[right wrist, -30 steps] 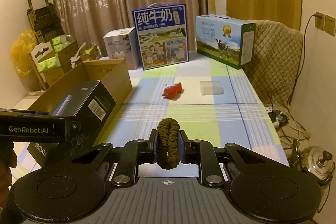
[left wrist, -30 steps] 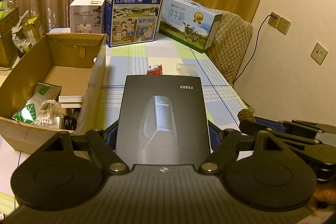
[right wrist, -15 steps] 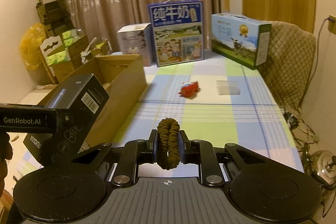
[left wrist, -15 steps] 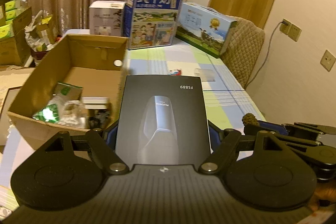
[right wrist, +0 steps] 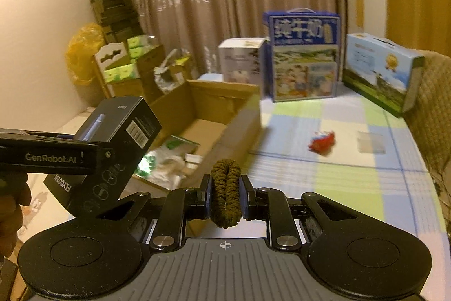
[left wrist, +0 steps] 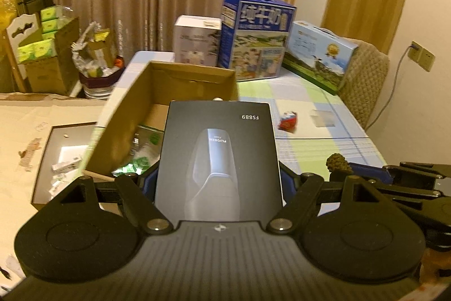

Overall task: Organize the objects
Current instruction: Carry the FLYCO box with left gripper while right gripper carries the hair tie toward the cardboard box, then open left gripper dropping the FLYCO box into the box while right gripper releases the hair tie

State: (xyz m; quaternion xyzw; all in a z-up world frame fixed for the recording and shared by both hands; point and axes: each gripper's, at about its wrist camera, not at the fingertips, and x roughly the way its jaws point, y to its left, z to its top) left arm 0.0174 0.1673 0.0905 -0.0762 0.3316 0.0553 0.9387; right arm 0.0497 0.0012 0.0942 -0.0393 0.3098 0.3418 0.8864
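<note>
I see left gripper [left wrist: 218, 182] clamped on black box [left wrist: 218, 157], held in air over near end of cardboard carton [left wrist: 180, 81]. Right gripper [right wrist: 225, 200] pinching brown hair tie [right wrist: 225, 196], above table [right wrist: 366, 188]. Red packet [right wrist: 321, 141] at my 1 o'clock in right view, clear box [right wrist: 370, 143] just beside it.

We see two matching black hand-held grippers. On the left gripper [left wrist: 218, 182], a ribbed grey centre plate bears a small crosshair mark; either side of that plate sit round black discs and angled black link arms fixed with silver screws. Blue pads line the fingers [left wrist: 148, 182]. The right gripper [right wrist: 225, 199] has the same build. Seen side-on, the left gripper's body reads "GenRobot.AI" in pale lettering.
</note>
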